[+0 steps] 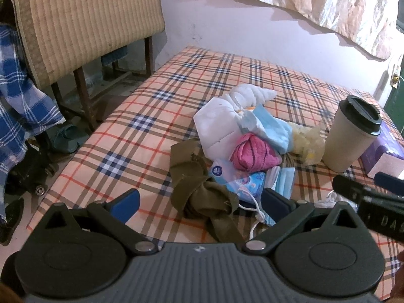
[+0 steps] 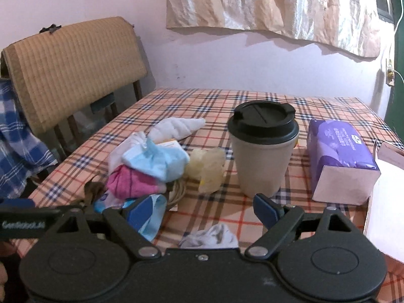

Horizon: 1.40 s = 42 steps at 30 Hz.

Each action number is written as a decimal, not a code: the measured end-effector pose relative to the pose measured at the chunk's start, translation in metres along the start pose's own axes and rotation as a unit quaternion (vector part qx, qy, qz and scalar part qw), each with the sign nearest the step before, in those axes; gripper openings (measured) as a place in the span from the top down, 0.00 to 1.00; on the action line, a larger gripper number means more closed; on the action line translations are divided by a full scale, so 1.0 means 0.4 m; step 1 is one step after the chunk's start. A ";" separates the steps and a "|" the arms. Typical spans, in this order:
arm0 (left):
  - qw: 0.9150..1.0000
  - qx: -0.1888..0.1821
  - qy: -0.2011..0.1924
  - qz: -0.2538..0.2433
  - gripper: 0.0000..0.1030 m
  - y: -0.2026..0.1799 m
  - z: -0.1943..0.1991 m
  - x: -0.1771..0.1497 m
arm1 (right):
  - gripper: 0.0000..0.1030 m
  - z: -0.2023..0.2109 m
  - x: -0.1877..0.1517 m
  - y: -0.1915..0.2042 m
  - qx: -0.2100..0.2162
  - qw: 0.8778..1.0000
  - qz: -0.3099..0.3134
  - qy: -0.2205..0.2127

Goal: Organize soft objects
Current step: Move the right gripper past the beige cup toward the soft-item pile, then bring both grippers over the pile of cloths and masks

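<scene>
A pile of soft things lies on the plaid table [image 1: 141, 116]: an olive cloth [image 1: 202, 189], a pink cloth [image 1: 252, 154], a white mask [image 1: 214, 128], blue masks [image 1: 272, 126], a rolled white towel [image 1: 252, 96] and a yellowish bag [image 1: 308, 144]. My left gripper [image 1: 199, 204] is open, just above the olive cloth. My right gripper [image 2: 202, 212] is open over a small white crumpled cloth [image 2: 212, 236]. The pink cloth [image 2: 131, 181], the blue masks [image 2: 156, 161] and the towel [image 2: 176, 128] show left of it.
A beige cup with a black lid [image 2: 262, 149] stands mid-table, a purple tissue pack [image 2: 338, 149] to its right, a white box [image 2: 386, 197] at the right edge. A chair draped with a woven mat [image 1: 83, 25] and blue checked cloth [image 1: 15, 88] stands left.
</scene>
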<state>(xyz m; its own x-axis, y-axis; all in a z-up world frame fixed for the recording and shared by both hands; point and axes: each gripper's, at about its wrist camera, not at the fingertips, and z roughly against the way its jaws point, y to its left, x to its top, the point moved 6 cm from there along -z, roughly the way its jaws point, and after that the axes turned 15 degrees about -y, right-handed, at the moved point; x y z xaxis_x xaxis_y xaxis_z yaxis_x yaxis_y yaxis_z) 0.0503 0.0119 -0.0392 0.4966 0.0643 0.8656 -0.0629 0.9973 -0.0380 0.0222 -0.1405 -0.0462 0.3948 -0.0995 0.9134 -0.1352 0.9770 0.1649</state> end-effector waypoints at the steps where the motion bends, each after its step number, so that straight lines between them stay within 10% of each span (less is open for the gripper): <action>1: 1.000 -0.001 0.001 0.001 0.00 0.001 0.000 0.000 | 0.02 0.004 -0.001 0.004 0.002 1.000 0.003 0.002; 42: 0.999 0.001 0.031 0.022 0.00 0.051 -0.034 -0.049 | 0.02 0.017 -0.090 0.044 0.016 0.999 0.004 0.029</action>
<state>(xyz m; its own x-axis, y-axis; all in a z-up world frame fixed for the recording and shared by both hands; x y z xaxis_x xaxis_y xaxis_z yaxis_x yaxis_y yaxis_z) 0.0512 0.0315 -0.0637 0.5454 0.1096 0.8310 -0.0869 0.9935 -0.0740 -0.0005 -0.1209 -0.0736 0.4451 -0.0791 0.8920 -0.1682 0.9710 0.1700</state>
